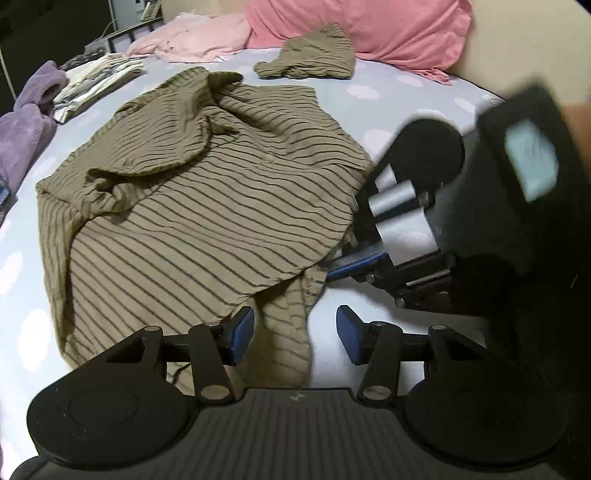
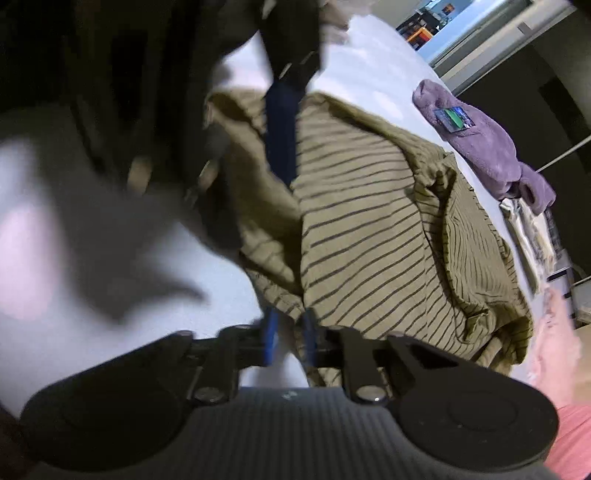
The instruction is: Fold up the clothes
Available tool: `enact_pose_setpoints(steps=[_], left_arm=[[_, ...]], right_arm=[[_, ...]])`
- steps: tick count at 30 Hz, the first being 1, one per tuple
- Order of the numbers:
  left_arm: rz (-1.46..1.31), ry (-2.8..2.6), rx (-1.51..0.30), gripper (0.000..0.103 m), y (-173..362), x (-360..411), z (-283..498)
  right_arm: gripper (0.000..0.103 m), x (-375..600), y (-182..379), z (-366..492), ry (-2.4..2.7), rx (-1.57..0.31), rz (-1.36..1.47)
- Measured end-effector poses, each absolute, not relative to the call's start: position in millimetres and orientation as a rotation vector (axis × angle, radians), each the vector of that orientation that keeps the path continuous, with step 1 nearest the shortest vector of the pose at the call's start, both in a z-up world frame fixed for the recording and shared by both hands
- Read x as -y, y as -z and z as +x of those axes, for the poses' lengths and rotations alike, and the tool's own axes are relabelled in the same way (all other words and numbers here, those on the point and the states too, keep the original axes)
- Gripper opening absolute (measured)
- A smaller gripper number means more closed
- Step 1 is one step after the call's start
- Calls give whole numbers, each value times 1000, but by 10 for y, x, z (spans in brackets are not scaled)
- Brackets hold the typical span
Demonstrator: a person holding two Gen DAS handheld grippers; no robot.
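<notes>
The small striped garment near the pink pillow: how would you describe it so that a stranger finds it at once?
Start at the pink pillow at the far end of the bed. Directly in front of it lies a small crumpled garment, olive with thin dark stripes. It has the same pattern as the large shirt but is much smaller and lies apart from it.

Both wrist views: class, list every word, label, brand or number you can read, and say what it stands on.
None can be read.
Card on the purple fleece: print too small and blurred.
Lit screen on the right hand-held gripper: blurred blank.
</notes>
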State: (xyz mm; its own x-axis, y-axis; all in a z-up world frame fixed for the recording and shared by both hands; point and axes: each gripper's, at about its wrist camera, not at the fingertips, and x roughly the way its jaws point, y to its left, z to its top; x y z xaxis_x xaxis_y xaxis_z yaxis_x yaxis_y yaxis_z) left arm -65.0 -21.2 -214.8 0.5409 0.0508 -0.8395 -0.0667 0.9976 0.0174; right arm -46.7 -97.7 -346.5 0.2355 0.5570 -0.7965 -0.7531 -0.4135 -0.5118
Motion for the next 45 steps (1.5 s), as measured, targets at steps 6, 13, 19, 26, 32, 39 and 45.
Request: enact_pose_setpoints(steps=[6, 13, 19, 26, 32, 39, 45], left_arm=[[-31, -94, -1006, 47, 2144, 170, -655], [-12, -47, -1057, 47, 2280, 290, -569], [56, 27, -1102, 47, 2397, 474, -536], [52, 27, -1120, 47, 2431, 440, -508], [41, 8, -1147, 47, 2481, 418, -476], [26, -9, -1147, 47, 2487, 370, -451], [-11, -26, -1127, 47, 2454, 268, -465]], right_arm=[[0, 1149, 3377, -431, -1379, -203, -1499], [0, 1499, 3047, -264, -1463, -371, -1429], [0, 1579, 3099, -463, -1712, -527, -1409], [38, 1668, 3039, 249, -1421, -514, -1232], [35, 1632, 3408, 628, -1261, -267, -1423], [1, 1602, 3706, 673, -1312, -78, -1655], [1, 1892, 3407, 1028, -1202, -173, -1664]])
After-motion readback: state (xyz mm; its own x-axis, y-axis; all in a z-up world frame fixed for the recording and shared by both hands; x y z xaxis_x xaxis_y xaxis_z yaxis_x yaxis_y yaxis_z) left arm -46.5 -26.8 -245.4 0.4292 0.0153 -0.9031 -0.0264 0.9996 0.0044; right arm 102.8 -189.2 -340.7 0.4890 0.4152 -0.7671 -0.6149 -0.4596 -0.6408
